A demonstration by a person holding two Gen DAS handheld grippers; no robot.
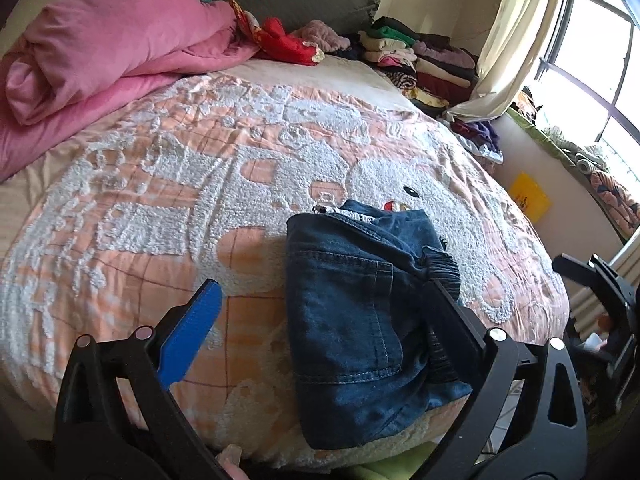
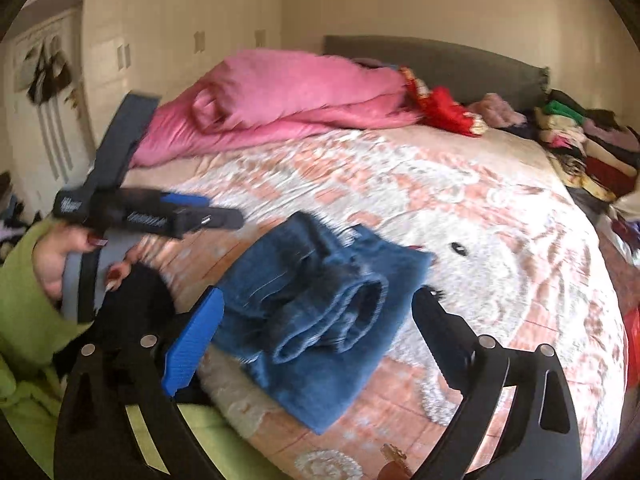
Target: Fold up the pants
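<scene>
Jeans (image 1: pixel 360 320), folded into a compact bundle, lie at the near edge of the bedspread (image 1: pixel 160 200). Left gripper (image 1: pixel 324 292) and right gripper (image 2: pixel 316 300) hover, jaws apart and empty. Withdraw straight, avoiding snagging the top layer.

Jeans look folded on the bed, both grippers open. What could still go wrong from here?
1. The jeans sit near the bed's front edge; a nudge could slide them off.
2. The left gripper's black finger overlaps the elastic waistband in view; pulling back might snag it and undo the fold.
3. The cuffs on top lie loose and bulging, so the fold may spring open.
</scene>
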